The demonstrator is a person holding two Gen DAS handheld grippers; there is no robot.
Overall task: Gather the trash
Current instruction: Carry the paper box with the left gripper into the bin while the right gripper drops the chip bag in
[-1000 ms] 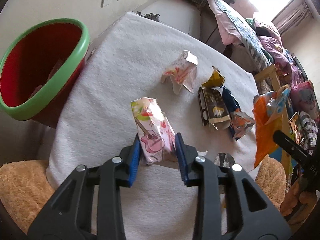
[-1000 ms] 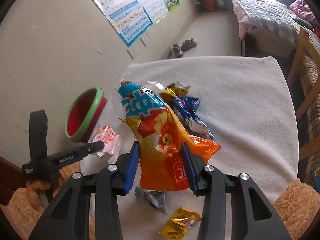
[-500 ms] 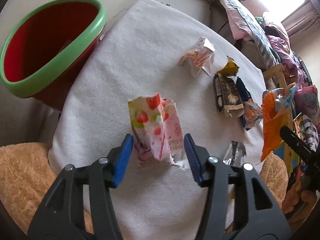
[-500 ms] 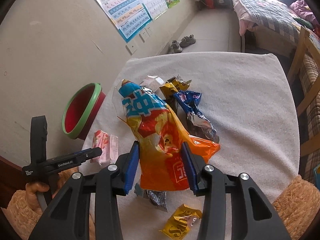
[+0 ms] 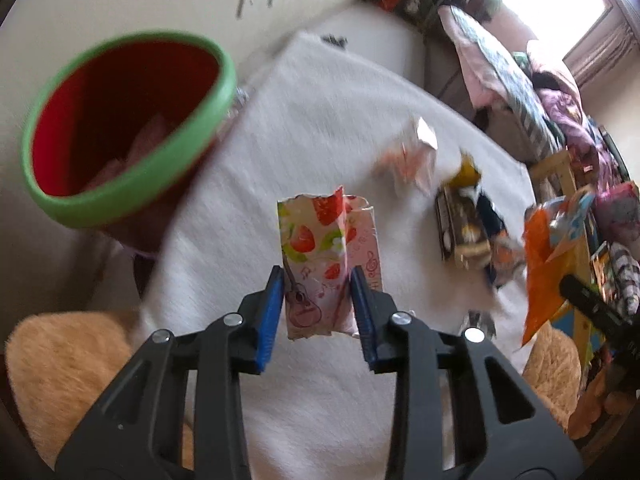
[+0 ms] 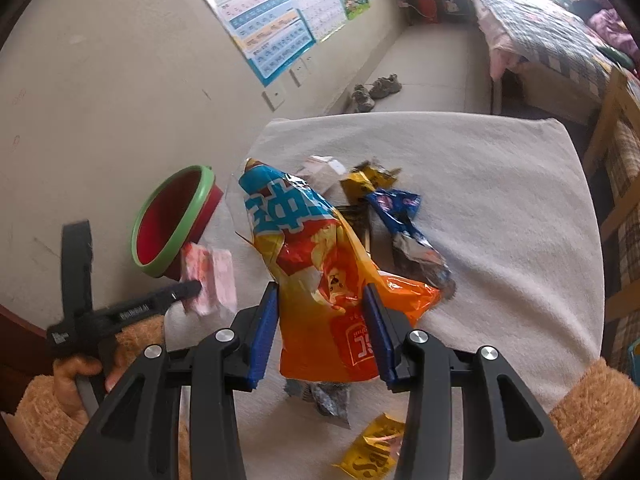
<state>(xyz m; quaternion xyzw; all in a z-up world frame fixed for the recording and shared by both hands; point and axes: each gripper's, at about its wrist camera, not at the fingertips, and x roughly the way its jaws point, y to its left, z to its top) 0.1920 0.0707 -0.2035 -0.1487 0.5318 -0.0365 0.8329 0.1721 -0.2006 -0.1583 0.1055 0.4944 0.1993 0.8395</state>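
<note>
My left gripper (image 5: 318, 294) is shut on a pink strawberry wrapper (image 5: 326, 264) and holds it upright above the white table cloth (image 5: 320, 128), to the right of the red bin with a green rim (image 5: 120, 128). The wrapper (image 6: 210, 280) and bin (image 6: 174, 220) also show in the right wrist view, with the left gripper (image 6: 188, 290). My right gripper (image 6: 324, 324) is shut on a large orange and blue chip bag (image 6: 316, 276), held above the cloth (image 6: 500, 208). The bag shows at the right edge in the left wrist view (image 5: 550, 264).
Several wrappers lie mid-table: a white-pink one (image 5: 414, 156), a yellow one (image 6: 368, 178), a dark one (image 5: 460, 224), a blue one (image 6: 400, 216). A silver scrap (image 6: 330, 400) and a yellow packet (image 6: 372, 450) lie near the front edge. A bed (image 6: 540, 28) stands beyond.
My left gripper closed on the strawberry wrapper, lifted it off the cloth and moved it toward the bin. My right gripper still holds the chip bag, hardly moved.
</note>
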